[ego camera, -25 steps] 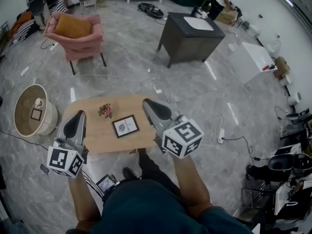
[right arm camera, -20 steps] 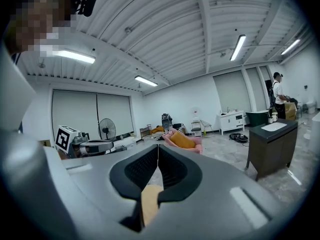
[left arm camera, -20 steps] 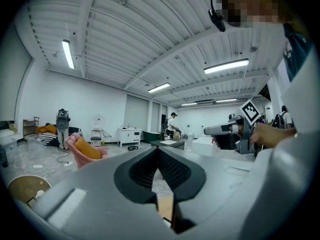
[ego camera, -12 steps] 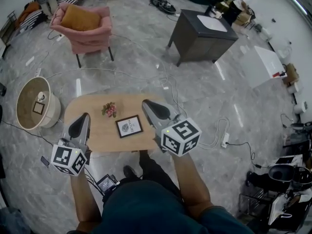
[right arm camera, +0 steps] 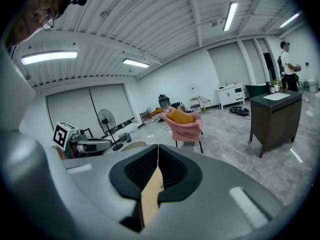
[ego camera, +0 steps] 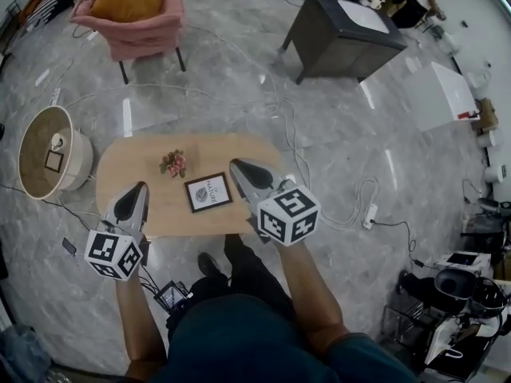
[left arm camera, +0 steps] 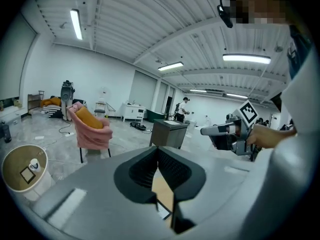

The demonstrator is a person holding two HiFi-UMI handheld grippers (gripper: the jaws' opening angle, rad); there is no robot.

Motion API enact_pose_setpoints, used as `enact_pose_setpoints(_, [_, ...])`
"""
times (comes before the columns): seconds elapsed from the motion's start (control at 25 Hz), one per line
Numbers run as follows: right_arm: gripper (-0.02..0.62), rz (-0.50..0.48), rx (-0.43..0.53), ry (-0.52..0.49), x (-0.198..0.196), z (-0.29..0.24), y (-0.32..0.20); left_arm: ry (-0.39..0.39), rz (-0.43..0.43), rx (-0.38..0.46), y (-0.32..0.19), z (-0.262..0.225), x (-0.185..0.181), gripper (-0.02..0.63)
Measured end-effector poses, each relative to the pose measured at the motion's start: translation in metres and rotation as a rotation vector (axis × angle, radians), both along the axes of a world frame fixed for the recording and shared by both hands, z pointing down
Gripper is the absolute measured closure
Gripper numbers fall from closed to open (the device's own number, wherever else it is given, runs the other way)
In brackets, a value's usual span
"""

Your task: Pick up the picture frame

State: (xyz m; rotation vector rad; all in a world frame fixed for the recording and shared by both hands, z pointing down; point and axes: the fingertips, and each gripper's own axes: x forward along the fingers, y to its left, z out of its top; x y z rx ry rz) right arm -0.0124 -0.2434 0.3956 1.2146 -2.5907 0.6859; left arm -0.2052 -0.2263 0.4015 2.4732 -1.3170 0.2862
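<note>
Fingers shut and empty on both left gripper (ego camera: 134,191) and right gripper (ego camera: 239,170), above the table (ego camera: 128,158); picture frame (ego camera: 207,192) lies flat between them, just beside the right, farther from the left.

- Bright, even light from ceiling strip lights (left arm camera: 76,24), which glare white in both gripper views.
- Pale reflected streaks on the glossy floor (ego camera: 335,142).
- Fisheye bending at all edges; gripper views have dark corners.
- The left gripper (left arm camera: 158,151) shell near the lens looks soft.

picture frame (ego camera: 208,192) on table (ego camera: 128,166), flowers (ego camera: 172,163) left
</note>
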Motion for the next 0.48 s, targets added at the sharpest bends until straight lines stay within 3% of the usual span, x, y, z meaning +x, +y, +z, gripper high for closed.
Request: enact_pose_setpoints(0.48, [0.581, -0.038, -0.158, 0.017, -0.001, 0.098, -0.046, -0.007, -0.028, -0.145, -0.046, 0.086, 0.005, 0.601])
